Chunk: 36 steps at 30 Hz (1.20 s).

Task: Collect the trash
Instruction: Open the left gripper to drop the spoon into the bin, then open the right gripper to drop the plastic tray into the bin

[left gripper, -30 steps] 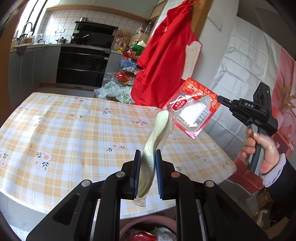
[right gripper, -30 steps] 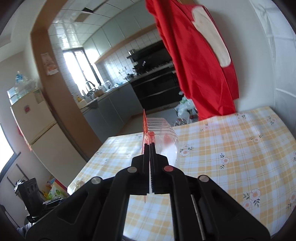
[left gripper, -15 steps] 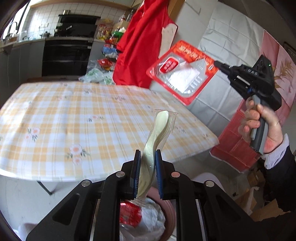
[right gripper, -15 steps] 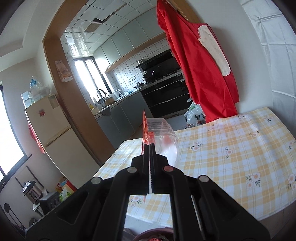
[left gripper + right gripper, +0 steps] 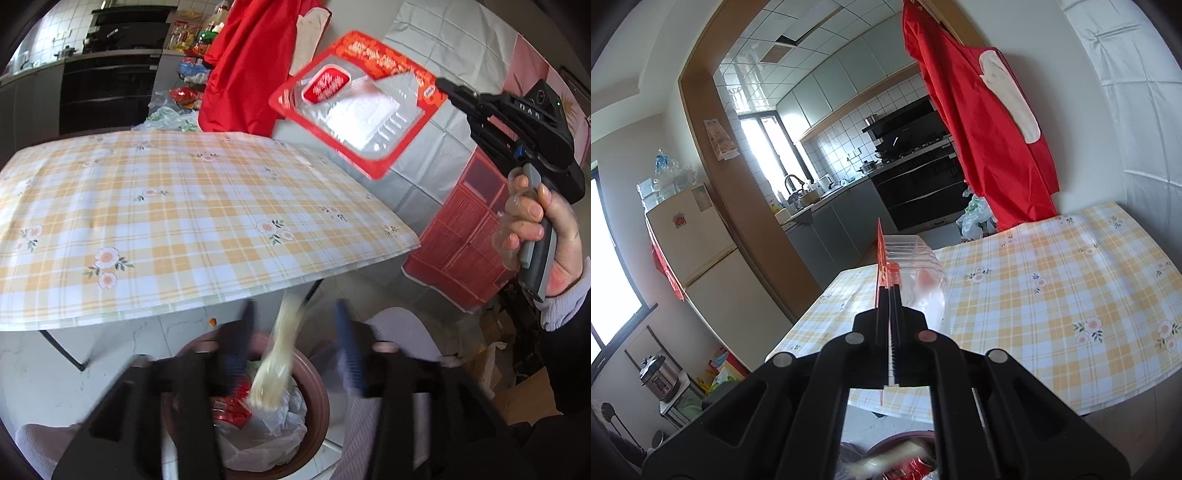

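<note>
Left gripper (image 5: 295, 332) is smeared with motion blur, both fingers spread wide apart. The pale wrapper (image 5: 275, 365) between them is a streak too, can't tell if it touches either finger. Trash bin (image 5: 314, 387) below is half hidden behind the gripper body, its bottom cut by the frame edge. In the right wrist view only a sliver of the bin (image 5: 897, 439) shows at the bottom edge, contents blurry. Print on the red package (image 5: 360, 98) isn't readable.
</note>
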Each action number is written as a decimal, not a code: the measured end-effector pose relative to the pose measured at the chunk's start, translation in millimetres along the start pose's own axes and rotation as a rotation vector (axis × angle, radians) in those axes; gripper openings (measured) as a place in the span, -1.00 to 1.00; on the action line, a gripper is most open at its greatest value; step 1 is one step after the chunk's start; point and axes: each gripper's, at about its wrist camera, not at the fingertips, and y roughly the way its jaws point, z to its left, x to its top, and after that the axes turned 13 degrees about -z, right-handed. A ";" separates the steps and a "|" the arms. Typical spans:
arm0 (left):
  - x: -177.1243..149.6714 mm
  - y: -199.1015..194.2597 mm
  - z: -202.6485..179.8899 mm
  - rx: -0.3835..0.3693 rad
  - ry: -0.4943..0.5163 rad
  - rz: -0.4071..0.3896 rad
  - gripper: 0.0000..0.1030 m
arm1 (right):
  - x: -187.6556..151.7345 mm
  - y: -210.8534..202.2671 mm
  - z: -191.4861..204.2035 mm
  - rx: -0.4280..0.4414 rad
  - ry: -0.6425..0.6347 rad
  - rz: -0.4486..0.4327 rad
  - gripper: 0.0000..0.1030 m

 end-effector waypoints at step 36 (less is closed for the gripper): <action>53.8 -120.7 55.1 0.392 -0.115 -0.375 0.88 | -57.1 -5.0 63.9 0.037 -0.147 0.222 -0.40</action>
